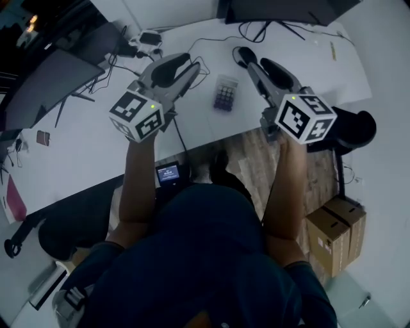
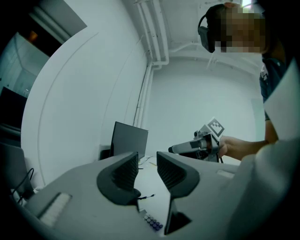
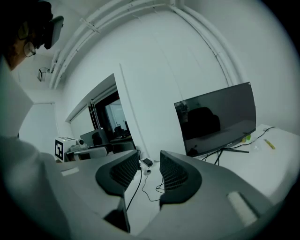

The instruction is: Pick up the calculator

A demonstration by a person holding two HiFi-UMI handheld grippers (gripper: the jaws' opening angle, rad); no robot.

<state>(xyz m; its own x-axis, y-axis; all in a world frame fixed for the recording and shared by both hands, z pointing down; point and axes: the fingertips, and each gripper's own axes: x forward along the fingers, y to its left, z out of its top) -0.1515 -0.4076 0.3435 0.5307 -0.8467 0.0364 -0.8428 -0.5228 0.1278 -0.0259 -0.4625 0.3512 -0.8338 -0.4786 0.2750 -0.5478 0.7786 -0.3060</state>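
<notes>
The calculator (image 1: 225,93), small with dark purple keys, lies flat on the white desk (image 1: 96,147) between the two grippers. My left gripper (image 1: 192,66) hovers above the desk to the calculator's left, jaws open and empty. My right gripper (image 1: 252,66) is held to its right, also open with nothing between the jaws. In the left gripper view the calculator (image 2: 153,221) shows low down under the left gripper (image 2: 147,169), and the other gripper is seen across. The right gripper view shows the right gripper (image 3: 149,169) over cables, with no calculator in sight.
A dark monitor (image 1: 282,9) stands at the desk's far edge, a laptop (image 1: 45,83) at the left. Cables (image 1: 192,48) and a black mouse (image 1: 242,55) lie behind the calculator. Below the desk are a black chair (image 1: 349,128) and cardboard boxes (image 1: 336,234).
</notes>
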